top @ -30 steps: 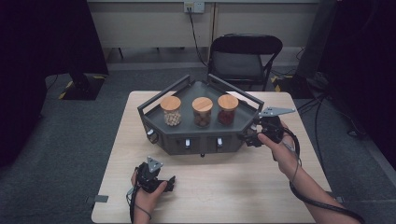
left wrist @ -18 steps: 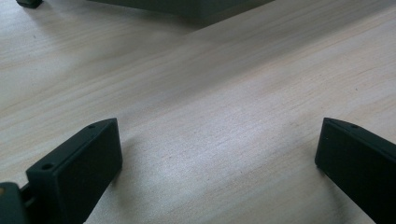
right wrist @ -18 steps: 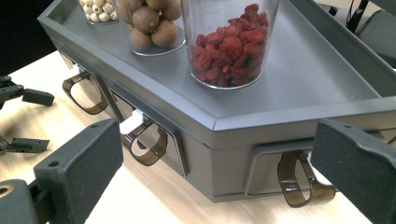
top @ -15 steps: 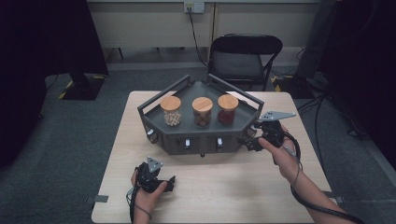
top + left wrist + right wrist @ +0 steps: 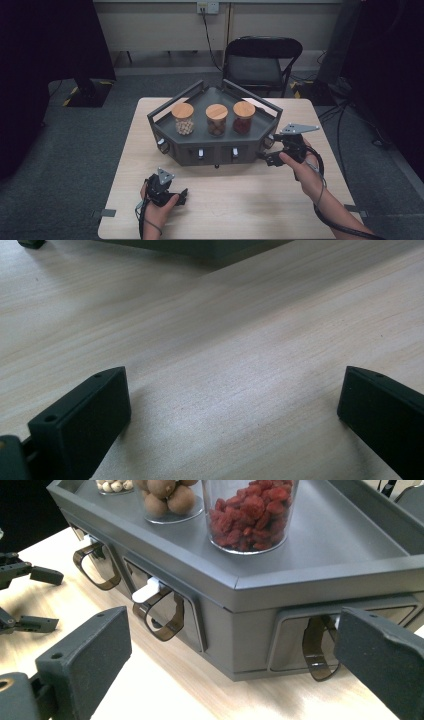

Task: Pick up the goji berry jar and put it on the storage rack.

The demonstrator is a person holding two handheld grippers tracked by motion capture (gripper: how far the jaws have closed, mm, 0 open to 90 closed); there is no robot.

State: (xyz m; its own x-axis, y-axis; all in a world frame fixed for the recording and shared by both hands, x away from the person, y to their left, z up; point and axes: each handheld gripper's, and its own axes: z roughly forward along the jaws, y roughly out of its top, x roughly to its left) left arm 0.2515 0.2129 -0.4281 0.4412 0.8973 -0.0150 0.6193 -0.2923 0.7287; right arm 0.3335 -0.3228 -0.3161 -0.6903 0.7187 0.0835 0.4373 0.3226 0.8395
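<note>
A dark grey angular stand (image 5: pixel 220 145) with small front drawers carries three wood-lidded jars: pale beans (image 5: pixel 183 119), brown balls (image 5: pixel 216 120), red berries (image 5: pixel 243 117). My right gripper (image 5: pixel 267 146) is open at the stand's right front corner. In the right gripper view its jaws (image 5: pixel 230 665) straddle that corner, and a smoky loop drawer handle (image 5: pixel 319 652) sits just inside the right jaw without being touched. My left gripper (image 5: pixel 180 196) rests low near the table's front edge, open. Its jaws (image 5: pixel 232 415) have only bare wood between them.
The light wooden table (image 5: pixel 240 200) has free room in front of the stand. More loop handles (image 5: pixel 160 612) line the stand's front drawers. A black folding chair (image 5: pixel 260 62) stands behind the table. Cables trail from both grippers.
My right gripper has sunk slightly and come a little nearer the stand's right front corner. The left gripper has stayed put.
</note>
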